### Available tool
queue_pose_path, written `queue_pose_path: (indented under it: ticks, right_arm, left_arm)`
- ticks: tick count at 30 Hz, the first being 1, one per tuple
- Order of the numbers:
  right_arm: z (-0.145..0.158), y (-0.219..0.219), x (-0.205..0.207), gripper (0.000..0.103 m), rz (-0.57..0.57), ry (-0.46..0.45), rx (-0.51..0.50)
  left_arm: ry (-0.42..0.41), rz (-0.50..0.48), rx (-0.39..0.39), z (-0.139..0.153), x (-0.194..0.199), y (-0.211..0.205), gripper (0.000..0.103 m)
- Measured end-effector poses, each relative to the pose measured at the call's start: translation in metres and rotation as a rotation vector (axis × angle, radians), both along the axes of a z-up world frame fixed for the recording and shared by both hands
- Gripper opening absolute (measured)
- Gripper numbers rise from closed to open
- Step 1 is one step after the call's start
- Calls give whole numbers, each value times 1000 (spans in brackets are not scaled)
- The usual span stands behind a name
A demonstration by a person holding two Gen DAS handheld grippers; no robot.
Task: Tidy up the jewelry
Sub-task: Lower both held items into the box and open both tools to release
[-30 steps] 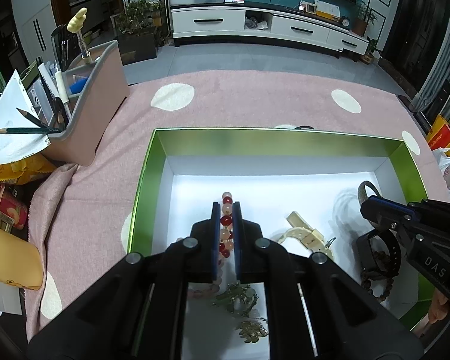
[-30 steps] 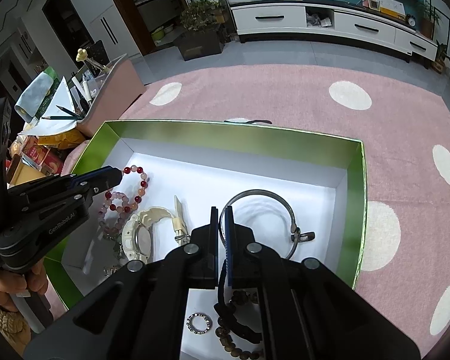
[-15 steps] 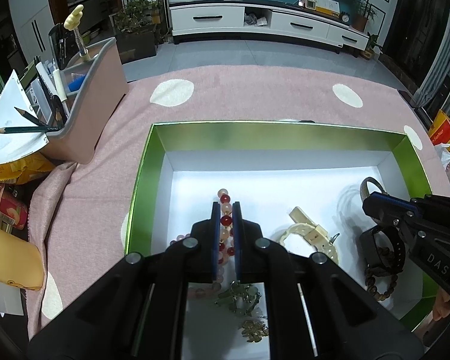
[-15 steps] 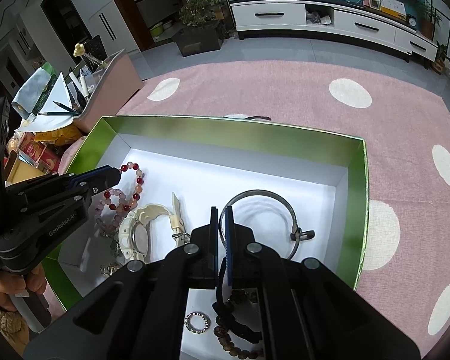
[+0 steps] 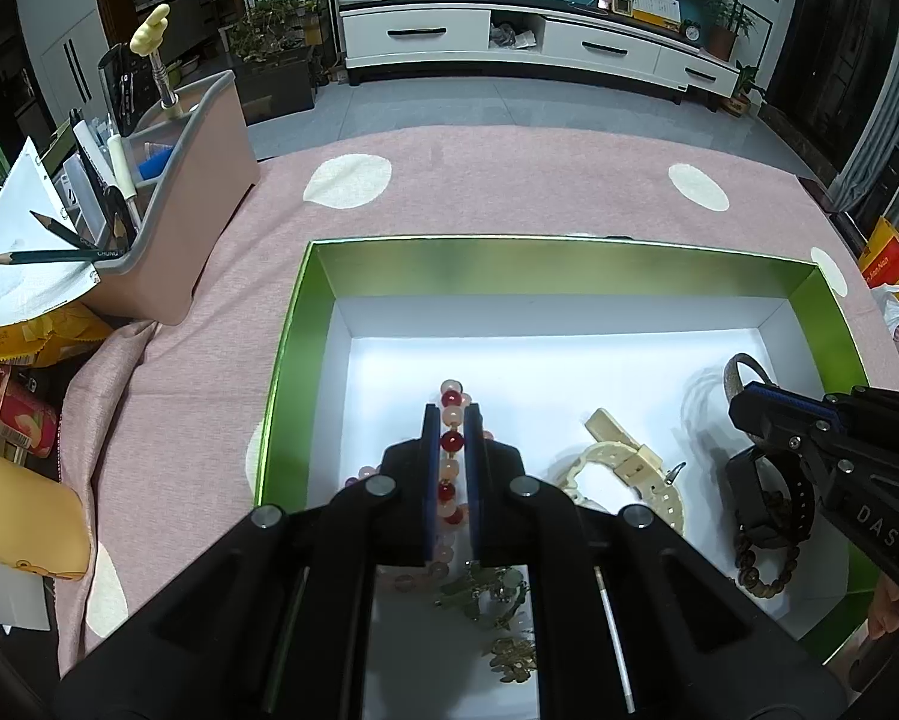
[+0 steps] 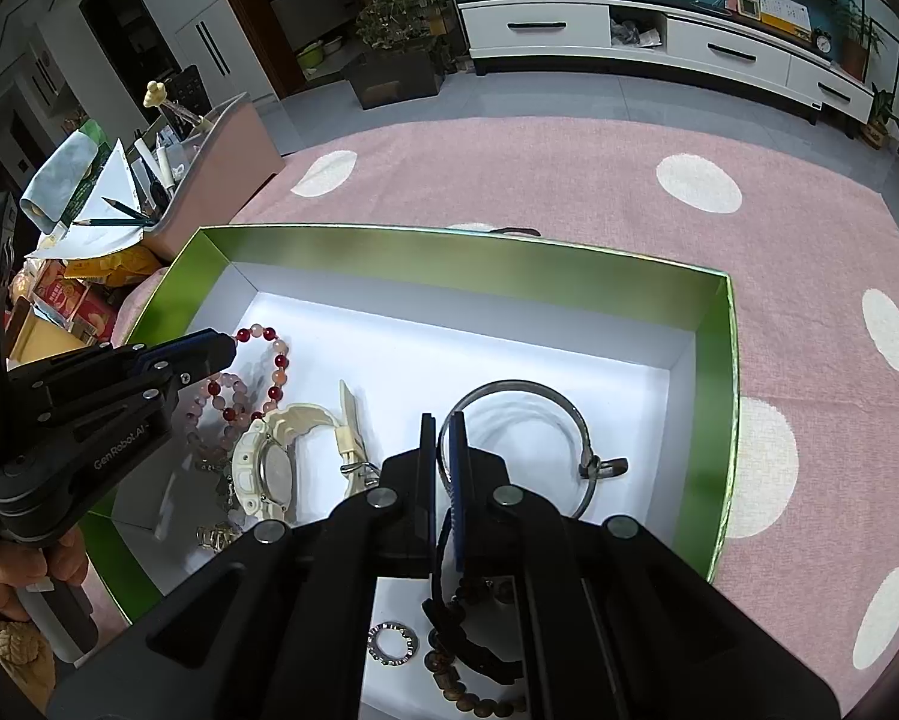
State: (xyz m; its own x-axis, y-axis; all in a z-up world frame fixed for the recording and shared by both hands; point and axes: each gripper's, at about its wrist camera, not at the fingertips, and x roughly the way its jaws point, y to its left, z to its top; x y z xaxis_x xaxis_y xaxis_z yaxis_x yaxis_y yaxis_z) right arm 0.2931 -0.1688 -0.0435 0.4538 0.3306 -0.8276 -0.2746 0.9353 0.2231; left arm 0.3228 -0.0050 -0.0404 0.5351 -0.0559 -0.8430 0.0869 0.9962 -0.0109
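Nearest me, the left gripper [image 5: 451, 420] has its two blue-padded fingers pinched close on a red and pink bead bracelet [image 5: 450, 443], the string running lengthwise between them. The right gripper [image 6: 443, 438] is nearly closed too, clamped on the thin rim of a grey metal bangle [image 6: 521, 438] low in the box. Both pieces sit inside the green box [image 5: 557, 267], over its white floor.

To my eye the step in hand is placing each piece in its own spot. The beads are round and glossy and will roll or slip, so I would keep the pinch steady, lower the strand until it lies on the floor, and only then let go. The bangle is stiff and springy; it should be laid flat, clear of the cream watch [image 6: 269, 468] just beside it.

That watch has a ribbed rubbery strap and a loose buckle. Nearer the right gripper lie a dark wooden bead bracelet [image 6: 467, 702], a black strap and a small sparkly ring [image 6: 393, 643]; some green and gilt trinkets [image 5: 491, 594] lie below the left one.

Further off, the box rests on a counter under a soft pink cloth with cream dots [image 5: 509, 192]. A pink plastic caddy [image 5: 191, 198] with pencils stands to the left.
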Motion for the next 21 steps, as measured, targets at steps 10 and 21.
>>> queue_pose_path:
  ticks: [10,21]
  right_arm:
    - [-1,1,0,3,3,5,1]
    - [-1,1,-1,3,4,4,1]
  left_arm:
    - [8,2,6,-1,1,1,7]
    - [16,-2,22,-2,0,-2,7]
